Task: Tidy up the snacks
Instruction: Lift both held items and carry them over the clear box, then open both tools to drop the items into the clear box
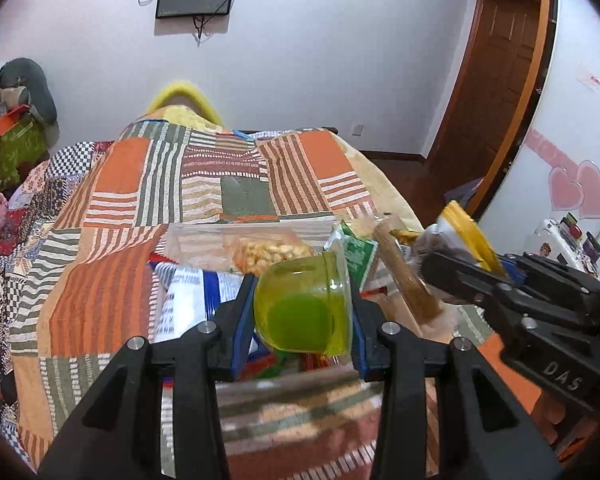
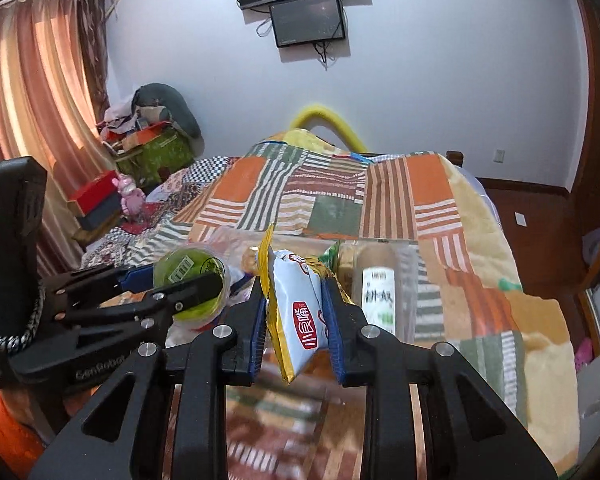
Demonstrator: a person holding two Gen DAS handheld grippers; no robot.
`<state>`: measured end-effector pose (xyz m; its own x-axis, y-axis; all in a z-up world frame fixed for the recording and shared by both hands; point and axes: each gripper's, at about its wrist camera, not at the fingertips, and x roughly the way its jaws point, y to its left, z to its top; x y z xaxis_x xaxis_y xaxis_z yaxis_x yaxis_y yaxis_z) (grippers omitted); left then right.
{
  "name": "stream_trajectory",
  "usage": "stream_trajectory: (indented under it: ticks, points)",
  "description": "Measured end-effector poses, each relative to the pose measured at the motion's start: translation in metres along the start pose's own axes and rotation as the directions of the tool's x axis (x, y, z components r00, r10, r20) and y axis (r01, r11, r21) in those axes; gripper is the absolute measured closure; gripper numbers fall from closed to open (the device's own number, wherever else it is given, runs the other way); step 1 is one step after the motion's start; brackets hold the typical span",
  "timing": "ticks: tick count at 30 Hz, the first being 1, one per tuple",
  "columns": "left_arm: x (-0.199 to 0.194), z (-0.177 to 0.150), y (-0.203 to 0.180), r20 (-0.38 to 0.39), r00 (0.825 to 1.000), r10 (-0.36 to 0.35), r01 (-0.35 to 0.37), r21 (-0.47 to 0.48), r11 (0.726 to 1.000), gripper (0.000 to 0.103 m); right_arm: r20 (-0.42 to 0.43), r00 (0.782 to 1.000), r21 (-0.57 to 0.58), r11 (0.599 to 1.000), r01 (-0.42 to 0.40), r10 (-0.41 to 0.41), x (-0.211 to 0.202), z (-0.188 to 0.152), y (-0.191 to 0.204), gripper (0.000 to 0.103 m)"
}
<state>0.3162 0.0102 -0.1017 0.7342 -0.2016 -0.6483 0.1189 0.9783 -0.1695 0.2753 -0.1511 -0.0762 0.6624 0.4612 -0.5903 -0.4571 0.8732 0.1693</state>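
My left gripper point(image 1: 300, 300) is shut on a green jelly cup point(image 1: 302, 308), held on its side above the patchwork bedspread; the cup also shows in the right wrist view point(image 2: 190, 276). My right gripper point(image 2: 296, 308) is shut on a white and yellow snack packet point(image 2: 296, 308) with a red label, which also shows in the left wrist view point(image 1: 466, 236). The two grippers are side by side, left gripper point(image 2: 172, 280) to the left of the right gripper point(image 1: 460, 268). Below them lies a pile of snacks: a clear bag of nuts point(image 1: 268, 254), a green packet point(image 1: 354, 250) and a long biscuit pack point(image 2: 378, 292).
The patchwork bedspread point(image 1: 140, 208) covers the bed. Clutter and boxes point(image 2: 148, 148) stand at the far left by curtains. A pink toy point(image 2: 130, 194) sits on the left edge. A wooden door point(image 1: 496, 80) is on the right. A screen point(image 2: 308, 20) hangs on the far wall.
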Motion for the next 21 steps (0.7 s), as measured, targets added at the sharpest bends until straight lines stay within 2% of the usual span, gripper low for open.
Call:
stream_trajectory:
  ticks: [5, 8, 12, 16, 21]
  points:
    - [0.023, 0.006, 0.004, -0.027, 1.000, 0.000, 0.000, -0.008, 1.000, 0.063, -0.036, 0.999, 0.010, 1.000, 0.000, 0.000, 0.025, 0.003, -0.003, 0.079]
    - [0.036, 0.006, 0.004, -0.040, 0.999, 0.021, -0.021, 0.002, 1.000, 0.063, -0.031, 1.000, -0.001, 1.000, 0.006, -0.006, 0.027, 0.002, -0.001, 0.079]
    - [0.051, 0.001, 0.013, -0.076, 0.997, 0.004, -0.007, -0.031, 1.000, 0.063, -0.045, 0.999, -0.003, 1.000, -0.024, 0.023, 0.031, -0.001, 0.001, 0.079]
    - [0.050, -0.002, 0.013, -0.074, 0.997, 0.010, -0.012, -0.020, 1.000, 0.062, -0.101, 0.994, 0.018, 0.999, -0.039, 0.041, 0.043, -0.008, -0.005, 0.079]
    - [0.041, -0.003, 0.010, -0.072, 0.997, -0.002, 0.001, -0.014, 1.000, 0.055, -0.139, 0.989, 0.071, 0.997, -0.043, 0.052, 0.046, -0.014, -0.015, 0.078]
